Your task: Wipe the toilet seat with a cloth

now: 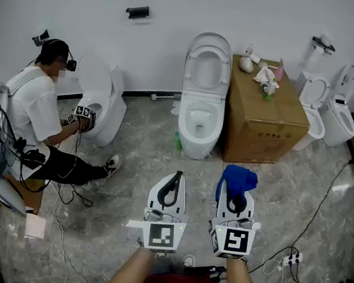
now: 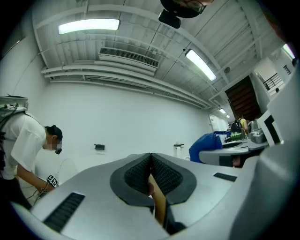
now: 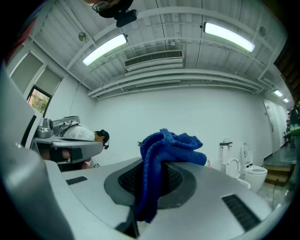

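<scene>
marble floor below, the right gripper [image 1: 235,196] pinches a blue cloth [image 1: 237,179]; the left gripper [image 1: 169,184] is closed, empty.

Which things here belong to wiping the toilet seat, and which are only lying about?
For the job: blue cloth, held in the right gripper; white toilet straight ahead; left gripper, shut and empty.
Lying about: cardboard box; toilet at far right; power strip; seated person.

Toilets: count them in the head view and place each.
4. Centre toilet beside the box; left toilet by the seated person; right toilet and far-right toilet. Others may be hidden.
</scene>
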{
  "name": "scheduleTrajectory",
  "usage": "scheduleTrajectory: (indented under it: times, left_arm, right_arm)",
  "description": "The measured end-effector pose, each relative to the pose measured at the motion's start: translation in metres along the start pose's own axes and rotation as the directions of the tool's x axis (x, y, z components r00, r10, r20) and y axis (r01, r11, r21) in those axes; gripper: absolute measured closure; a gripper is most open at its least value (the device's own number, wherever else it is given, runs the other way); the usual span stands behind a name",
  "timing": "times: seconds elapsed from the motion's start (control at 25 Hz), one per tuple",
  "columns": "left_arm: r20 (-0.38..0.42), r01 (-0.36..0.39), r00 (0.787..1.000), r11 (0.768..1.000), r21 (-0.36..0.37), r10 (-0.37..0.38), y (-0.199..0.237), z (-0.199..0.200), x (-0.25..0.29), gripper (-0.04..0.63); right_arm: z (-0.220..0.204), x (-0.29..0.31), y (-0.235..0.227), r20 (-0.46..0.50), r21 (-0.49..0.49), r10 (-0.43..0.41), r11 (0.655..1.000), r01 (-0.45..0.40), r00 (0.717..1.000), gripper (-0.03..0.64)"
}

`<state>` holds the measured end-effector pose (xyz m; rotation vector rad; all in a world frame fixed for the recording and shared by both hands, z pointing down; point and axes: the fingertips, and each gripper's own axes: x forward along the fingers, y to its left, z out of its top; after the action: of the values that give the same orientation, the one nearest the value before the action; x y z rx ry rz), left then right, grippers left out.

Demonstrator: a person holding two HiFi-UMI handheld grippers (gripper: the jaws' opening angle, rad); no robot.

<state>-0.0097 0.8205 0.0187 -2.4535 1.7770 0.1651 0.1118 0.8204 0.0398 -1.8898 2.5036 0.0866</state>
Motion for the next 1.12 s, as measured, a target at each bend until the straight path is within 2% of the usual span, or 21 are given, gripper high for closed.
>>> scheduleTrajectory:
  times: [0.8, 1.12]
  left_arm:
    - [0.006, -0.031, 0.999, 1.000, 0.003, 0.031, -0.045, -0.009, 0.015, 0.580]
    - [0.001, -0.027, 1.000, 0.999, -0.018, 0.027, -0.029, -0.019, 0.050, 0.580]
  right_arm:
    - [-0.015, -0.003, -0.042, 0.006, 0.016, 0.036, 0.999, -0.036, 0.999, 0.563]
    - [-0.025, 0.036, -0.047, -0.029, 0.006, 0.040, 0.999, -0.040, 0.999, 0.563]
